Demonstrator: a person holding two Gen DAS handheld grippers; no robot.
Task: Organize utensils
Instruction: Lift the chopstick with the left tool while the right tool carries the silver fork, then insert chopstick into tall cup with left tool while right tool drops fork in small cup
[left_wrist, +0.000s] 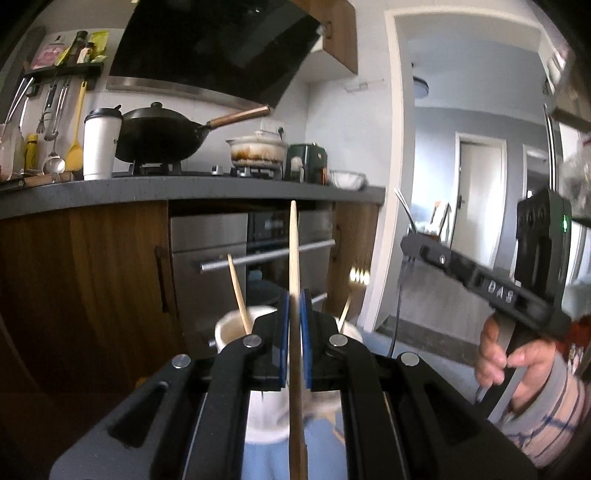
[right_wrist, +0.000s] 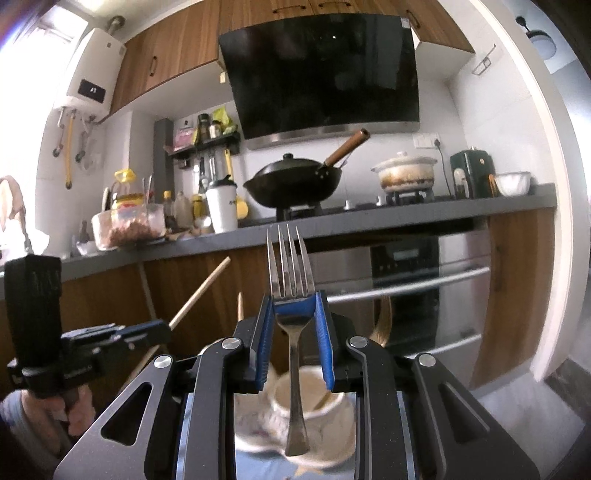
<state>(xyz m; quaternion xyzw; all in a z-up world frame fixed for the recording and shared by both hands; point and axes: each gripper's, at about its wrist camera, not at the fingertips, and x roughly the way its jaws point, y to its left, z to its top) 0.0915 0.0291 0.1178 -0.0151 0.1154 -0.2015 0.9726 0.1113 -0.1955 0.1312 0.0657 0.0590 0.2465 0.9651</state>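
Sorting step: left gripper (left_wrist: 294, 306) clamps a chopstick (left_wrist: 294, 251), right gripper (right_wrist: 294, 314) pinches a fork (right_wrist: 289, 266); each probably needs lowering into the cup (right_wrist: 314, 402) below.

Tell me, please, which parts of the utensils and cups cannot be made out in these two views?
- Left wrist view: the chopstick's lower end runs off the bottom edge; the left claw covers most of the white cup.
- Right wrist view: the cup below the fork is blurred, its contents unclear; the right claw hides its sides.

Upright chopstick (left_wrist: 294, 258) between clamped pads (left_wrist: 283, 332)
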